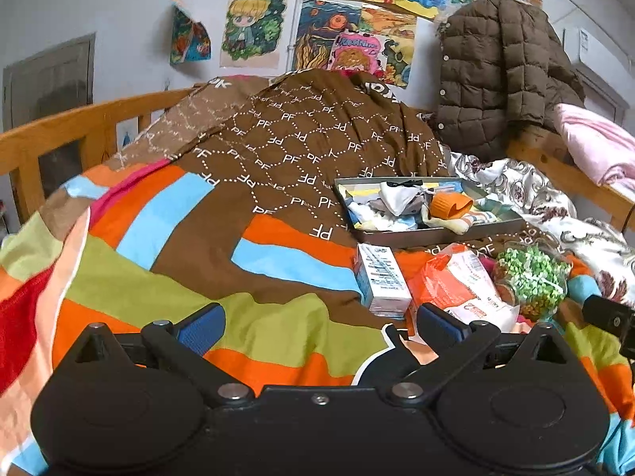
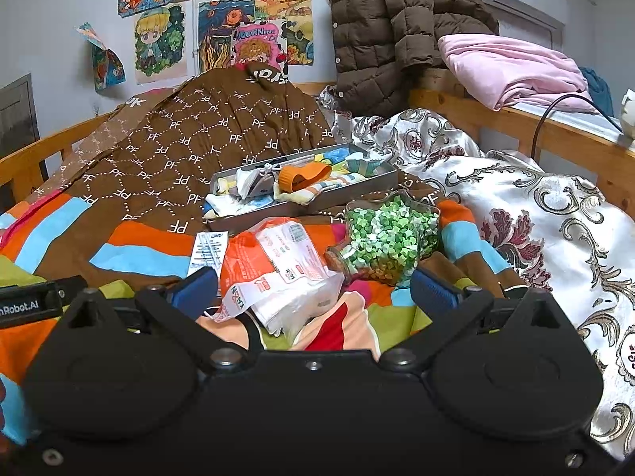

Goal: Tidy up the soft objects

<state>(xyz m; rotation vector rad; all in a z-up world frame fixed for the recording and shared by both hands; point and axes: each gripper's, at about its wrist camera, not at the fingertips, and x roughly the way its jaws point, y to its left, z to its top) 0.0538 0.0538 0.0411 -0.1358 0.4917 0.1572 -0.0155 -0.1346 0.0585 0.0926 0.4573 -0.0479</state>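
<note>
Right wrist view: the plastic tissue pack (image 2: pixel 278 273) lies just ahead of the right gripper (image 2: pixel 313 289), between its wide-open, empty jaws, long axis running away toward the grey tray (image 2: pixel 381 182); the left gripper (image 1: pixel 317 323), likewise open and empty, sits farther left

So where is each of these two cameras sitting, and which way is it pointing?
Left wrist view: sits on the left gripper, low over the bed, facing the wall of drawings; its own open blue-padded fingers show, and the other gripper's edge at far right.
Right wrist view: sits on the right gripper, facing the same way from further right; its open fingers show, and the other gripper's edge at far left.
Shared: the metal tray of soft items, the jar of green stars, the orange-and-white packet and the brown jacket.
</note>
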